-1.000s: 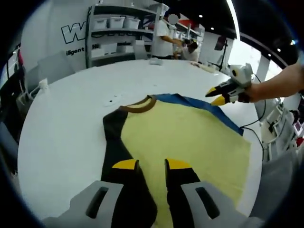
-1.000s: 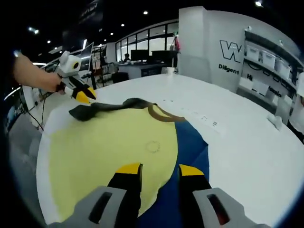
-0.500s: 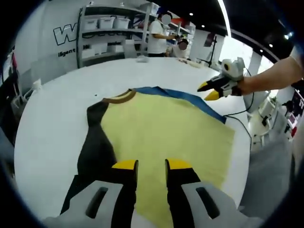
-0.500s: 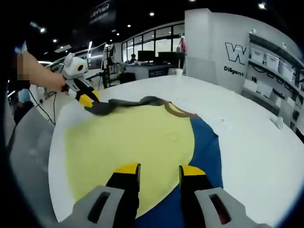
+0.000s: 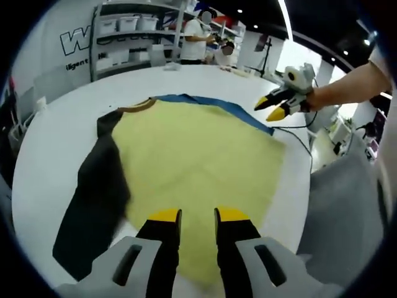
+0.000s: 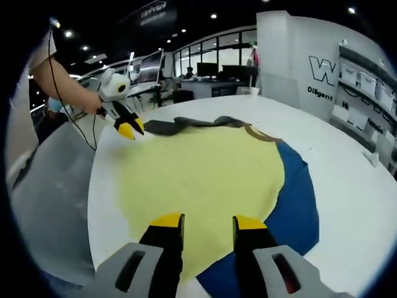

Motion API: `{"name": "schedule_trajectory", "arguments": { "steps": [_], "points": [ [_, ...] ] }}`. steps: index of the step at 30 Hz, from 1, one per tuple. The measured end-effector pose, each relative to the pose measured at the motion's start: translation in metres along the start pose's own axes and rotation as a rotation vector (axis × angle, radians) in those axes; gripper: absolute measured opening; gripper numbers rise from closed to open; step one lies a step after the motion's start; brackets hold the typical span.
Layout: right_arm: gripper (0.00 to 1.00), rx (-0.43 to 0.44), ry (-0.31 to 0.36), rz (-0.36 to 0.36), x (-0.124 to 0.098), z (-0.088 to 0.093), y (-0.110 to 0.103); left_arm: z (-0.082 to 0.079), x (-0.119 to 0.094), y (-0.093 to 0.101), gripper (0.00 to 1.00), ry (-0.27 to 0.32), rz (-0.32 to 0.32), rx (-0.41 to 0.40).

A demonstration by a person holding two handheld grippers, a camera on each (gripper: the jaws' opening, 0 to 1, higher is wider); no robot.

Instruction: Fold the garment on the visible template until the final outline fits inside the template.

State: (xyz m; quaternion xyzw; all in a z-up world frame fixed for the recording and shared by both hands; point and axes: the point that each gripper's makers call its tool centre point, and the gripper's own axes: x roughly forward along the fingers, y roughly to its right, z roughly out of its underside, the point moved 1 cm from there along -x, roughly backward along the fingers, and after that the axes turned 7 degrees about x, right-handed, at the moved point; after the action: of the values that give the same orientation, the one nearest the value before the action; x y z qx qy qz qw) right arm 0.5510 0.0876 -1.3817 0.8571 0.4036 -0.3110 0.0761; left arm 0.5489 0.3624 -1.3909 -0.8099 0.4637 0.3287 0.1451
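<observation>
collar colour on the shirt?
Brown. The collar is a brown band at the neck of the yellow shirt, best seen in the left gripper view.

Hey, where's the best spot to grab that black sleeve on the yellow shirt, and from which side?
Probably grip the black sleeve at its free outer end, coming in from the bare white table beside it. It lies flat and stretched away from the yellow shirt body, so a low pinch there should lift only the sleeve. The left gripper is nearest.
</observation>
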Motion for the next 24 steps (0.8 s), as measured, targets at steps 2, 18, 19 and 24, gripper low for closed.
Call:
{"name": "schedule_trajectory", "arguments": {
  "steps": [2, 18, 19, 24],
  "points": [
    [0.26, -0.001, -0.007, -0.012, -0.002, 0.006, -0.008, 0.006, -0.002, 0.004, 0.2, -0.006, 0.01, 0.006],
    [0.23, -0.065, -0.115, -0.093, 0.0, 0.057, -0.047, 0.049, -0.01, 0.026, 0.2, -0.106, 0.066, 0.099],
    [0.23, -0.059, -0.12, -0.097, 0.0, 0.061, -0.049, 0.051, -0.01, 0.025, 0.2, -0.111, 0.063, 0.102],
    [0.23, -0.065, -0.149, -0.104, -0.002, 0.075, -0.055, 0.058, -0.011, 0.024, 0.19, -0.127, 0.063, 0.115]
  ]
}}
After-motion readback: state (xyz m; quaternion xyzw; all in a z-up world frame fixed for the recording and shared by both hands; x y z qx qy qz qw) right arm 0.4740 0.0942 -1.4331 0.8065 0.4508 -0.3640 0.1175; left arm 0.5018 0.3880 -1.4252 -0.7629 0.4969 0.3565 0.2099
